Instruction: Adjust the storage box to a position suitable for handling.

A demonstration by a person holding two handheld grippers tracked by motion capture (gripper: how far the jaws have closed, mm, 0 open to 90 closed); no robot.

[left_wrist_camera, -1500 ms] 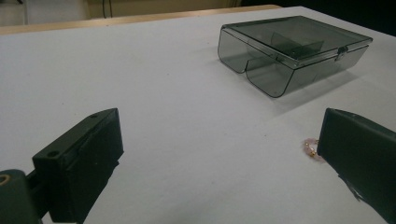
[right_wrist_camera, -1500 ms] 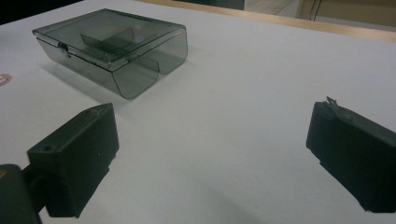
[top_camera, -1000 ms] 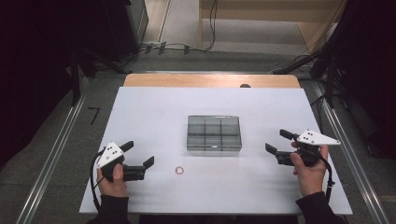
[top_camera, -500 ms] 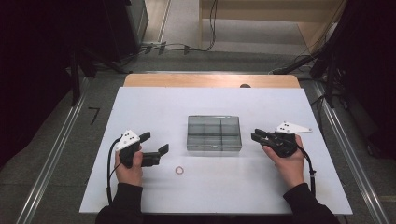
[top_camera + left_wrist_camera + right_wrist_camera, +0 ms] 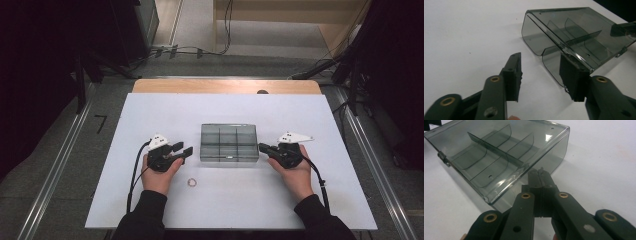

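Note:
A smoky clear compartment box [image 5: 229, 142] with its lid down lies in the middle of the white table [image 5: 150, 110]. My left gripper [image 5: 184, 148] sits just left of it. Its jaws have just been closing and still stand apart with nothing between them [image 5: 540, 60]. One pad [image 5: 571, 75] is next to the near left corner of the box [image 5: 574, 32]. My right gripper [image 5: 261, 147] is at the box's right side. Its jaws have just closed together on nothing, and their tips [image 5: 540, 173] are at the edge of the box [image 5: 499, 157].
A small ring [image 5: 191, 182] lies on the table in front of the box, near my left hand. A wooden strip [image 5: 225, 86] runs along the table's far edge. Cables [image 5: 190, 50] lie on the floor beyond it.
Both hands have moved inward from the table's sides to the box. The right jaws have come together and the left jaws have narrowed.

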